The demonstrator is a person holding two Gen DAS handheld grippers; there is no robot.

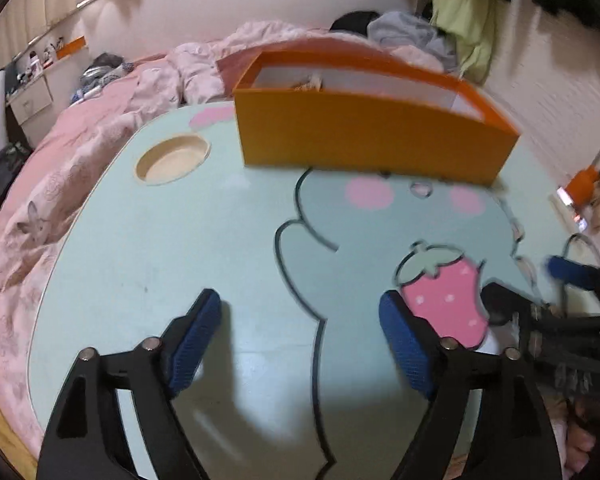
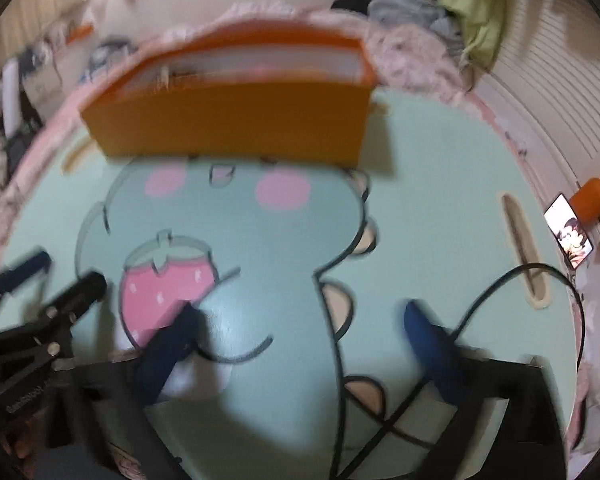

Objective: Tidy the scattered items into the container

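Your left gripper [image 1: 300, 344] and right gripper [image 2: 300, 332] both hang spread wide, holding nothing, above the table [image 1: 140, 240]. Orange container [image 1: 364, 136] stands at its far side; contents indistinct.

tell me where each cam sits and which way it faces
Left wrist: on the left gripper, facing across the table to the orange box; its own open fingers show, the right gripper at right.
Right wrist: on the right gripper, facing the same box; open fingers and a cable show, the left gripper at left.
Shared: box, table, the strawberry print, bed behind.
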